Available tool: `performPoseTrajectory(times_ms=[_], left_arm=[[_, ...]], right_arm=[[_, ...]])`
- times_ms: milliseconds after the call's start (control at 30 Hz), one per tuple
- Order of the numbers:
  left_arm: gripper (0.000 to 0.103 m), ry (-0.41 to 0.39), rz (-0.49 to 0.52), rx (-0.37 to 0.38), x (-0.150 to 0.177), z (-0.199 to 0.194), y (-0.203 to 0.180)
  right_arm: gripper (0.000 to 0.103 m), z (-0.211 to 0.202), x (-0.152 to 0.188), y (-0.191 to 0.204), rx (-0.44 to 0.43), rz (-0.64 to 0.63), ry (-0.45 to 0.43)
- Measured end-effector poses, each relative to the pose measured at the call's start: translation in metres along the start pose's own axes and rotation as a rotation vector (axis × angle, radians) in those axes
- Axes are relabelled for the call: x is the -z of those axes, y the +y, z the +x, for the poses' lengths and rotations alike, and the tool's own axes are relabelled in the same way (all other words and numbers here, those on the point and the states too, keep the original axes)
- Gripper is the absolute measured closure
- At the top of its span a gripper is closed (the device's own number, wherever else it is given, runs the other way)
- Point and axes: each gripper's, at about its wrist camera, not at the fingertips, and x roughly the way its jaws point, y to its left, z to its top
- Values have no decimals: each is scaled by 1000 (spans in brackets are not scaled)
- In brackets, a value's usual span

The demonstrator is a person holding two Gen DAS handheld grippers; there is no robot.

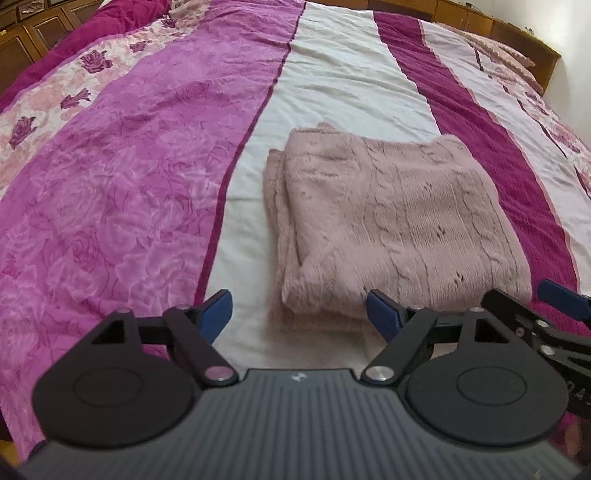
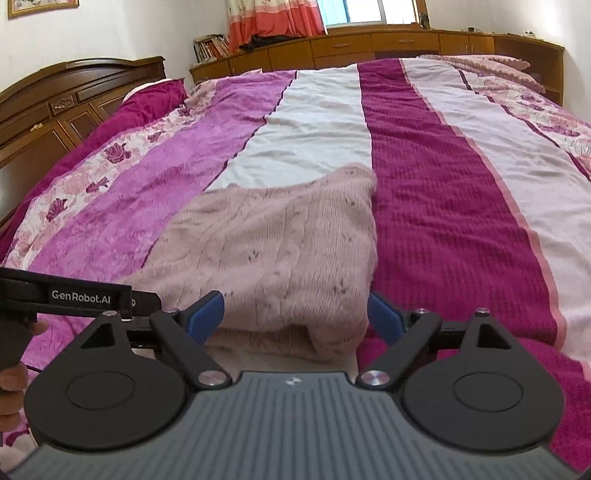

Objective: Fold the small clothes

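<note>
Blue-padded fingers (image 1: 218, 308) of the left gripper (image 1: 300, 310) and right gripper (image 2: 295, 312) stand spread, empty, just short of the folded pink cable-knit sweater (image 1: 399, 225) on the striped bedspread (image 1: 129, 177). Only the right view shows the wooden headboard (image 2: 66, 96) and curtain (image 2: 273, 22) beyond the sweater.

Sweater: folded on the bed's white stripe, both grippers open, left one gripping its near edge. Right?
Not quite. The left gripper grips nothing: in the left wrist view its jaws stand open just short of the sweater's near edge. The rest holds: the sweater is folded on the white stripe, and the right gripper is open too.
</note>
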Motion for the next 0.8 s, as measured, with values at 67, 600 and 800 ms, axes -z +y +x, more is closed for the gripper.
performPoseTrajectory(times_ms=[67,600,800], left_arm=[[22,6,16,-4,4,1,-4],[22,17,54,-29,12,7,-14],[22,16,56,-23,13,7,-14]], right_arm=[[14,2,3,-1,3,5,12],[14,14,6,-6,8,35,58],[14,15,7,-5,6,31,58]])
